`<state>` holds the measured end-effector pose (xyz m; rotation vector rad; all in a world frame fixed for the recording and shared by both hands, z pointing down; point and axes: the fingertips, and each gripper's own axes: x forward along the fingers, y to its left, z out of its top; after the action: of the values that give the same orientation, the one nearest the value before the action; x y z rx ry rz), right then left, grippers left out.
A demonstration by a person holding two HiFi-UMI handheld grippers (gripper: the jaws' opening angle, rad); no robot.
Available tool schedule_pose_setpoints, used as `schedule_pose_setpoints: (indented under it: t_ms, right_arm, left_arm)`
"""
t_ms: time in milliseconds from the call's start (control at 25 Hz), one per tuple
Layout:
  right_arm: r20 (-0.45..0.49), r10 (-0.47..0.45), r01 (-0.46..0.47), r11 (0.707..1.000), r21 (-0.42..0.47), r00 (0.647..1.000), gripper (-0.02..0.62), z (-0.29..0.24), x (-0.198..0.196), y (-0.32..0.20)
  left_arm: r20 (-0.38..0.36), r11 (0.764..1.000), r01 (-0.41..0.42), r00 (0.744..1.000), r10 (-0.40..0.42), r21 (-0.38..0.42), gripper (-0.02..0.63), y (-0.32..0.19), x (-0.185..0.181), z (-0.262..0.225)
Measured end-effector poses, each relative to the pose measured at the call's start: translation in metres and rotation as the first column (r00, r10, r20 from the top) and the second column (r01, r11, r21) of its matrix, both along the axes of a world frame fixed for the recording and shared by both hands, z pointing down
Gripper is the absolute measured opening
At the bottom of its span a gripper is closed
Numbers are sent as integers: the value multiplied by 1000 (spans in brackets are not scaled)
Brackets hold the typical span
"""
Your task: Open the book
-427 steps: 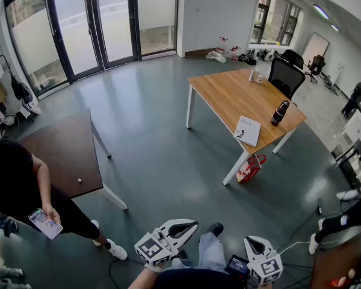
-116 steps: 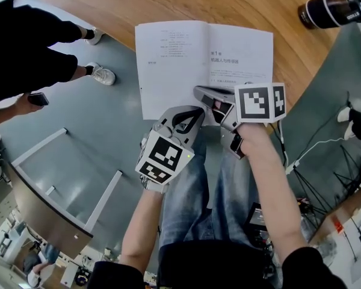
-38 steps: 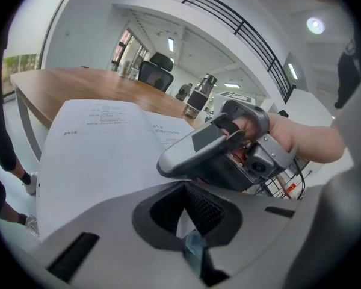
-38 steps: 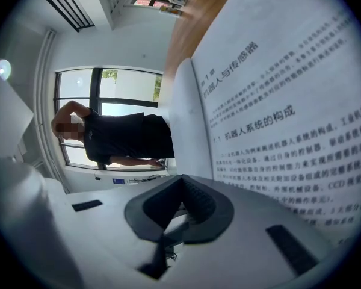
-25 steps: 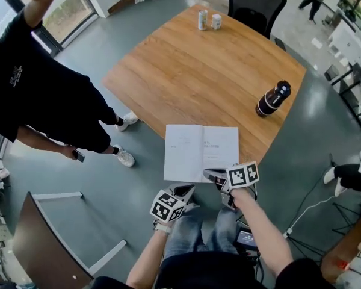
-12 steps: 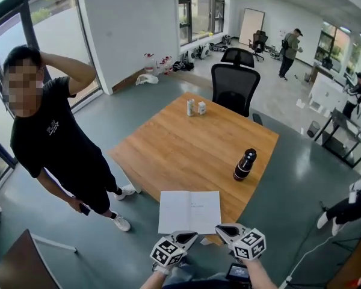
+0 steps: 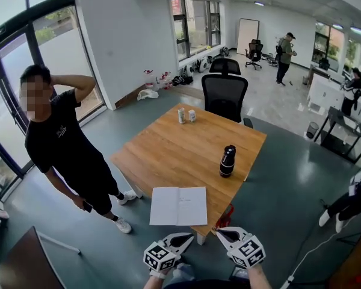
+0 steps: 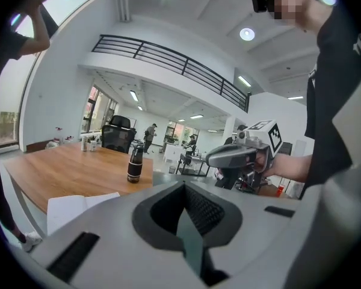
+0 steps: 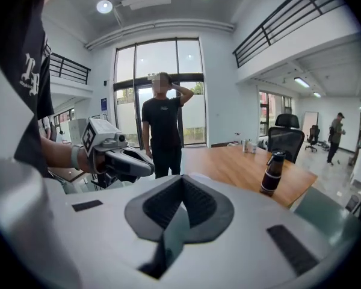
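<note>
Evidently the book [image 7: 178, 206] lies open, pages up, at the near edge of the wooden table [image 7: 168, 149]. Left gripper [image 7: 185, 239] and right gripper [image 7: 224, 233] hang clear of it, jaws pressed together, empty. Task appears complete.

Your book's open, lying flat and face up!
The book [image 7: 178, 206] sits at the near corner of the wooden table [image 7: 180, 149], two plain white pages spread side by side, with a little faint print close to the spine. You can see its left page jutting out past the table's near edge, while the right page rests on the wood.
</note>
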<state>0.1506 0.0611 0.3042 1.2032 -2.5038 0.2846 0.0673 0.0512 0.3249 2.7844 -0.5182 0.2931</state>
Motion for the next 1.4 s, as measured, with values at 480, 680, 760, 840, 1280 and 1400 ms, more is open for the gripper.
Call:
schedule_pose_setpoints:
  t_ms: [480, 680, 760, 840, 1280, 1400]
  right_arm:
    - [33, 9, -9, 1000, -1, 999, -14, 22, 51, 146]
    - [46, -20, 22, 999, -26, 999, -14, 37, 40, 185]
    - [61, -28, 30, 999, -29, 998, -14, 39, 39, 199]
    - [67, -39, 40, 999, -15, 997, -14, 39, 35, 204]
    - [43, -43, 42, 999, 26, 998, -14, 11, -21, 181]
    - [15, -36, 36, 999, 31, 999, -14, 7, -43, 173]
  left_arm:
    - [23, 999, 22, 999, -23, 39, 6, 128, 44, 2]
    - [57, 999, 36, 998, -38, 29, 8, 169, 35, 1]
    - [60, 999, 39, 997, -40, 22, 8, 184, 36, 1]
    - [64, 999, 44, 997, -46, 31, 8, 189, 33, -1]
    - [-1, 991, 125, 992, -125, 57, 8, 173, -49, -24]
    - [-16, 988, 140, 990, -139, 63, 6, 167, -80, -27]
